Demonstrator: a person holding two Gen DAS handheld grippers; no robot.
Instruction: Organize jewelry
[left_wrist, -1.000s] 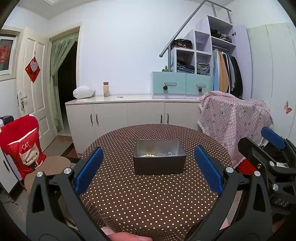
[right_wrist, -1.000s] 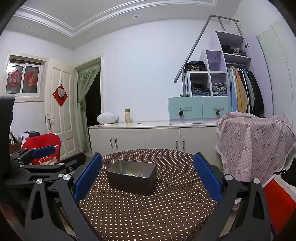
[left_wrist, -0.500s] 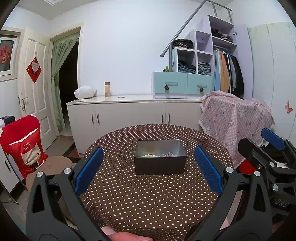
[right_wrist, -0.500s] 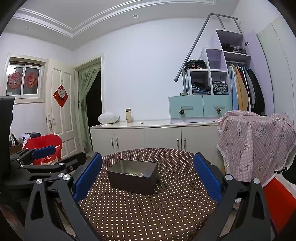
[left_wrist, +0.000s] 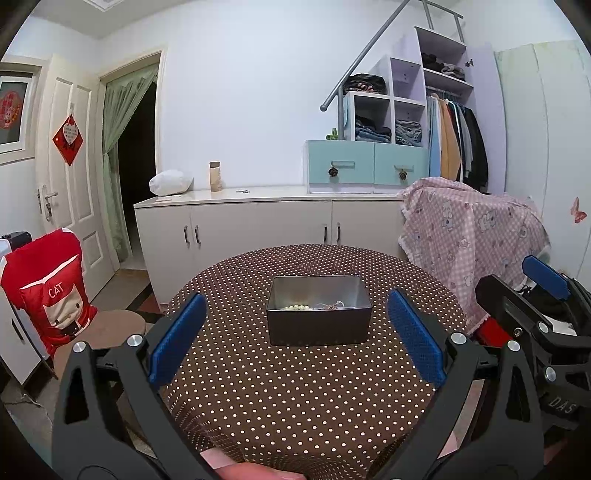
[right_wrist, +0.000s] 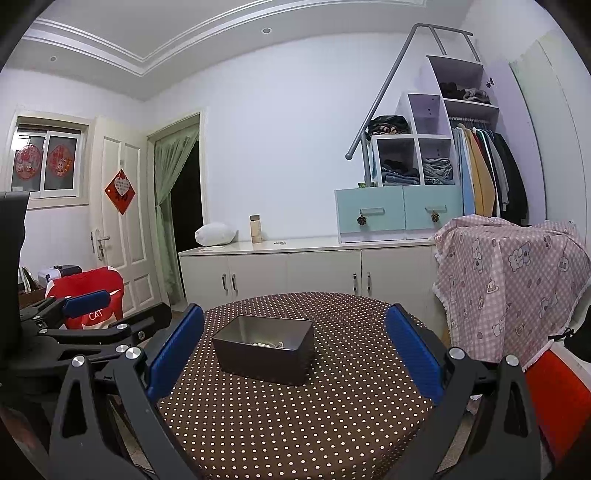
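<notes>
A grey metal box stands in the middle of a round table with a brown polka-dot cloth. Inside it lie a string of pale beads and a thin chain. My left gripper hovers open over the table's near side, short of the box, with nothing between its fingers. In the right wrist view the same box sits ahead and slightly left, and my right gripper is open and empty too. Each gripper shows at the edge of the other's view.
A white cabinet runs along the back wall, with blue drawers and shelves above. A pink checked cloth covers something right of the table. A red-covered chair stands at the left. A fingertip shows at the bottom.
Both cameras have drifted very slightly; the box and the open grippers stand as before.
</notes>
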